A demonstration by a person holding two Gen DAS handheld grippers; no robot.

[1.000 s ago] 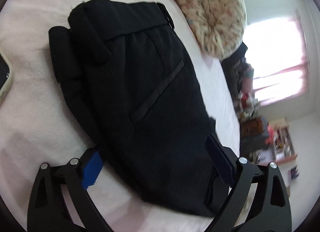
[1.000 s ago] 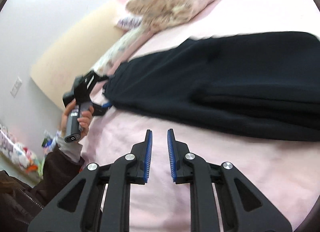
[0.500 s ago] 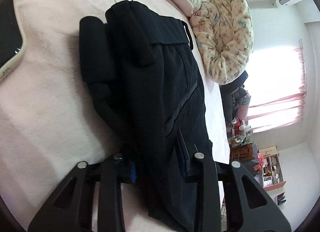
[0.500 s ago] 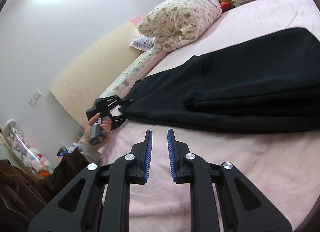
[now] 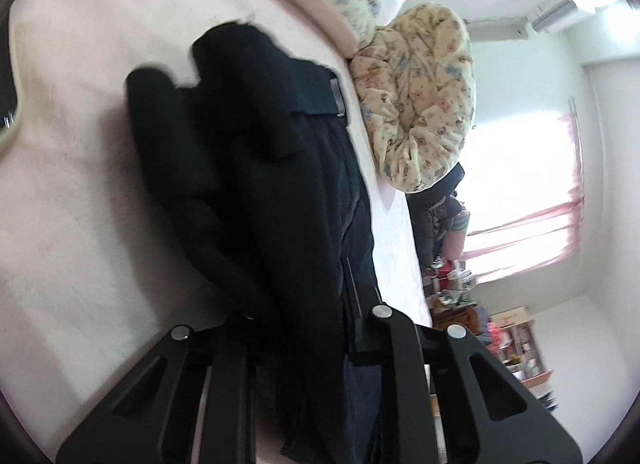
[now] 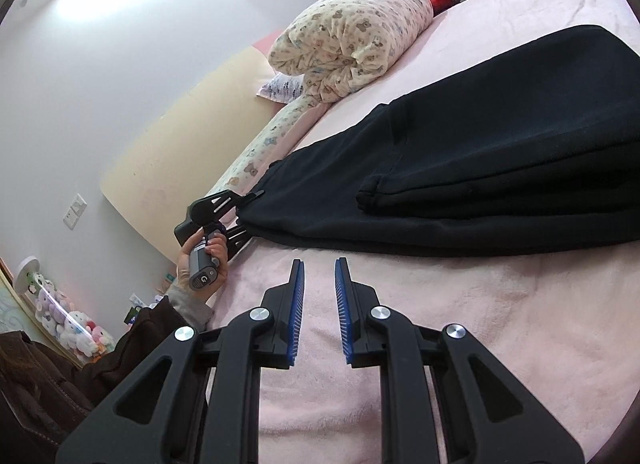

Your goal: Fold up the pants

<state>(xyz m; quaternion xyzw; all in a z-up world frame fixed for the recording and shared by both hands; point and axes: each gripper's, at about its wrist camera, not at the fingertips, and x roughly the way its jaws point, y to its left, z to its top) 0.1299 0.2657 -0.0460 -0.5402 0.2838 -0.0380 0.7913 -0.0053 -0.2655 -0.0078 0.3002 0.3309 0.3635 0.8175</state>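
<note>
The black pants [image 5: 256, 167] lie folded on the pink bed sheet [image 5: 80, 223], waistband far from the left camera. My left gripper [image 5: 304, 304] is shut on the near edge of the pants, with cloth bunched between its fingers. In the right wrist view the pants [image 6: 500, 183] stretch across the bed and the left gripper [image 6: 244, 215] grips their left end. My right gripper [image 6: 319, 276] hovers over bare sheet just in front of the pants, jaws a narrow gap apart and empty.
A rolled floral quilt [image 6: 352, 35] and a long pillow [image 6: 260, 155] lie at the head of the bed beside the pants. A phone edge [image 5: 8, 115] shows at the far left. The headboard [image 6: 168, 143] and wall are behind.
My left gripper has closed on the pants edge and lifted and tilted it. My right gripper has drawn back and tipped up, its gap unchanged.
</note>
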